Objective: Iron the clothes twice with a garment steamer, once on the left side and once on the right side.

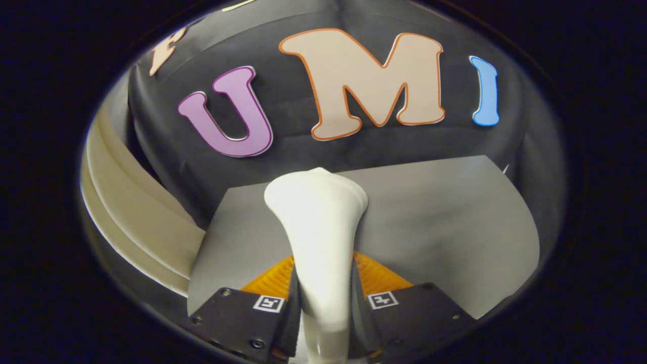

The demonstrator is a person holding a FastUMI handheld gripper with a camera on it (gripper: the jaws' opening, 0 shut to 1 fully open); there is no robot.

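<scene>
Garment steamer (317,237): a smooth, cream-white body with a narrow handle that widens to a flared head, pointing away from the camera over the flat grey garment (445,227) spread before the black wall. Gripper (323,303): jaws drawn in, both fingers pressing the steamer's handle from either side.

Gripper (323,298) fingers clamped on both sides of white steamer (319,237) handle. Steamer head flares wide beyond fingertips, over grey garment (445,227). Garment spreads flat right of steamer and behind it. Cream curved panels (136,212) left of steamer, off garment edge.
</scene>
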